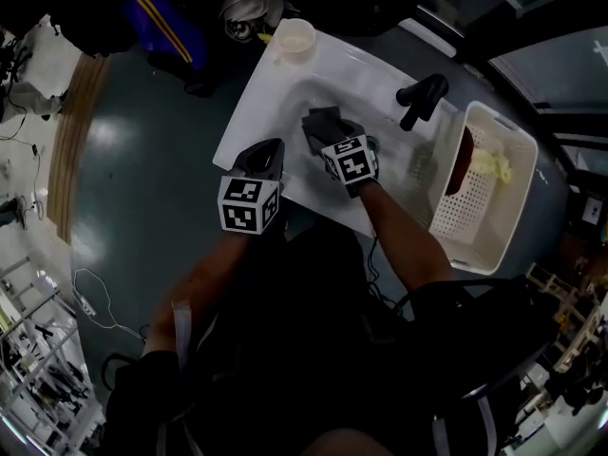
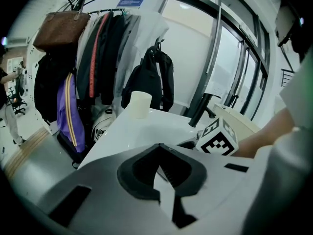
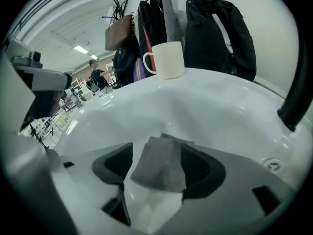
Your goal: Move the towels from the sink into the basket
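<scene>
A grey towel (image 1: 326, 122) lies in the basin of the white sink (image 1: 255, 112). My right gripper (image 1: 334, 137) hovers right over it, open. In the right gripper view the towel (image 3: 161, 164) sits between the spread jaws of this gripper (image 3: 159, 173); its right edge is close to one jaw, and no pad presses on it. My left gripper (image 1: 265, 156) rests at the sink's front edge, left of the towel, shut and empty (image 2: 159, 168). The white basket (image 1: 475, 247) stands right of the sink, with a pale yellow towel (image 1: 494, 165) inside.
A black faucet (image 1: 423, 98) rises between sink and basket. A white cup (image 1: 294, 38) stands on the sink's far corner. A reddish-brown cloth (image 1: 463, 160) hangs at the basket's near wall. Coats and bags (image 2: 98, 58) hang beyond the sink.
</scene>
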A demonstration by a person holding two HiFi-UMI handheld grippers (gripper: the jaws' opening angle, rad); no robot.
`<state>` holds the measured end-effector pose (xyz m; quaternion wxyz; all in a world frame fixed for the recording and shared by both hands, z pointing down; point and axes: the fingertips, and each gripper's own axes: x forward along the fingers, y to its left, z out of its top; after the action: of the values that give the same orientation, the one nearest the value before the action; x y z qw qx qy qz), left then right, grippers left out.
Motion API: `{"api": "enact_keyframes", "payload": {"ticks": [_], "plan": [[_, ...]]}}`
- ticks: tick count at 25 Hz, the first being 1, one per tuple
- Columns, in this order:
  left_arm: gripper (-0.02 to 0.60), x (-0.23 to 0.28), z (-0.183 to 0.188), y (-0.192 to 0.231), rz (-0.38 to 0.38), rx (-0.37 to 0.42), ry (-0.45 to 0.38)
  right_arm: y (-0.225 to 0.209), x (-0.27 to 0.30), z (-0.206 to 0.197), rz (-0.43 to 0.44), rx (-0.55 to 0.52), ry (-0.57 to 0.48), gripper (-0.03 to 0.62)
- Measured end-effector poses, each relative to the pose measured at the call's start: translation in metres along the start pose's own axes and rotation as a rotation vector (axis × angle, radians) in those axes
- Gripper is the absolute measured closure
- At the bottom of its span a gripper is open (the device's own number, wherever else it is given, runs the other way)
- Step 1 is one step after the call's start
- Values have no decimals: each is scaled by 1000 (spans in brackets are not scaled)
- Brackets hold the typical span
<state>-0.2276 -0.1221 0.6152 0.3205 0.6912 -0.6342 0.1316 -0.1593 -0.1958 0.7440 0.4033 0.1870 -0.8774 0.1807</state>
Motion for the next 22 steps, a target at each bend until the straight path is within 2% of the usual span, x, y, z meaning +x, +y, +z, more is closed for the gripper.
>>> {"api": "enact_keyframes", "payload": {"ticks": [6, 11, 14, 16, 19, 22], "plan": [[578, -1, -12, 2, -6, -8, 20, -5, 33, -19, -2, -21, 83, 276], [578, -5, -17, 8, 0, -14, 32, -12, 46, -26, -42, -52, 92, 303], [578, -7, -14, 6, -16, -6, 21, -11, 47, -24, -55, -51, 91, 381], [578, -8, -14, 4, -26, -3, 18, -10, 47, -24, -59, -54, 100, 402], [578, -10, -13, 2, -39, 4, 17, -10, 46, -26, -80, -47, 122, 513], [578, -13, -10, 1, -50, 8, 11, -9, 42, -27, -82, -18, 133, 544]]}}
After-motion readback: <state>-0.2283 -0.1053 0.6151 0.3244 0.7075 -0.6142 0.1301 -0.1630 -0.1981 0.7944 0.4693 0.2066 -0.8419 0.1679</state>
